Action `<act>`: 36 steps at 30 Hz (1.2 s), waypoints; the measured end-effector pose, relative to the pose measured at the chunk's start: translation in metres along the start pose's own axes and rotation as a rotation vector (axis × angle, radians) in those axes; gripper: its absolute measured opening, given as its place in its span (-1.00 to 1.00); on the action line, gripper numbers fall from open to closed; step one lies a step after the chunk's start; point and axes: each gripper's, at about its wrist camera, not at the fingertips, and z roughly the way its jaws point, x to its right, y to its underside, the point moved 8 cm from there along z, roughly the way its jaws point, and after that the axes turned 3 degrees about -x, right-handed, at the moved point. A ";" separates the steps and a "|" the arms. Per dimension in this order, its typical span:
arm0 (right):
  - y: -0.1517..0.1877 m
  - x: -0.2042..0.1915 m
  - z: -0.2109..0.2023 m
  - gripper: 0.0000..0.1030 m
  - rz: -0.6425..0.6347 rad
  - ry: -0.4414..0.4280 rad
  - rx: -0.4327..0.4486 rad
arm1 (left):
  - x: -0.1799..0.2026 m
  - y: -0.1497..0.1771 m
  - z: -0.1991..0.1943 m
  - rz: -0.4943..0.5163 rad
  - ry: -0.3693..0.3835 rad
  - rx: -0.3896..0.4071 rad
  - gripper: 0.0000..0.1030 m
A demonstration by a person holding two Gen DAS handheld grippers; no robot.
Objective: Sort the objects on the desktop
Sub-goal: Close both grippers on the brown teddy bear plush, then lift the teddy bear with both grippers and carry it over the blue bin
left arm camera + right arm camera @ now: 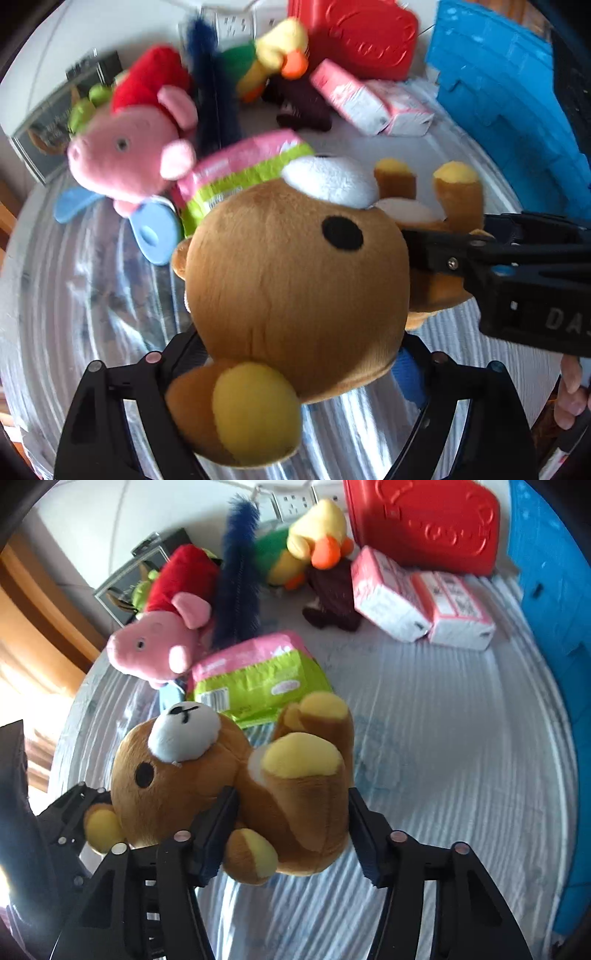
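In the left wrist view, the brown teddy bear [295, 273] fills the middle of the frame, head toward the camera, and the left gripper [295, 384] straddles that head with its fingers wide; whether the pads actually press the plush cannot be told, since the head hides them. The right gripper [480, 258] reaches in from the right edge, its finger lying against the bear's neck and body. Behind the bear lie a pink pig plush [129, 147] in a red dress, a pink and green packet [240, 173], a yellow duck plush [273, 55], two pink and white cartons [369, 99], a red case [362, 33] and a blue crate [509, 110]. To do this handover well, I judge the left gripper should let go only once the other has the body firmly, because the soft plush gives and can slip. The only legible writing here is "DA" on the right gripper's body; the print on the cartons and packet is blurred. In the right wrist view, the right gripper [291, 827] has its two fingers on either side of the bear's [221, 794] torso, pads against the plush, so it is grasping the bear just above the striped table cover [443, 738]. The left gripper [85, 812] shows at the bear's ear on the left. A deeper, centred bite on the torso would serve best before lifting toward the crate [546, 627]. The packet [258, 675] shows a barcode, but no words are readable.
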 end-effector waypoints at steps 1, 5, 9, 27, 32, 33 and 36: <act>0.000 -0.001 -0.007 0.06 0.000 0.005 0.014 | 0.002 -0.001 -0.007 0.005 0.002 0.017 0.67; 0.004 -0.002 -0.038 -0.02 -0.010 0.026 0.069 | 0.013 -0.003 -0.034 0.016 0.026 0.080 0.67; 0.013 -0.008 -0.074 -0.05 -0.041 0.055 0.137 | 0.029 -0.002 -0.061 0.033 0.037 0.143 0.67; 0.035 0.014 -0.286 -0.06 -0.063 0.223 0.488 | 0.141 -0.046 -0.223 0.192 0.126 0.510 0.67; 0.042 0.059 -0.355 -0.06 -0.051 0.273 0.591 | 0.211 -0.072 -0.266 0.238 0.145 0.602 0.67; 0.044 0.072 -0.371 -0.06 -0.052 0.287 0.611 | 0.229 -0.076 -0.273 0.245 0.150 0.620 0.67; 0.052 0.111 -0.409 -0.06 -0.057 0.315 0.652 | 0.283 -0.089 -0.290 0.248 0.169 0.655 0.67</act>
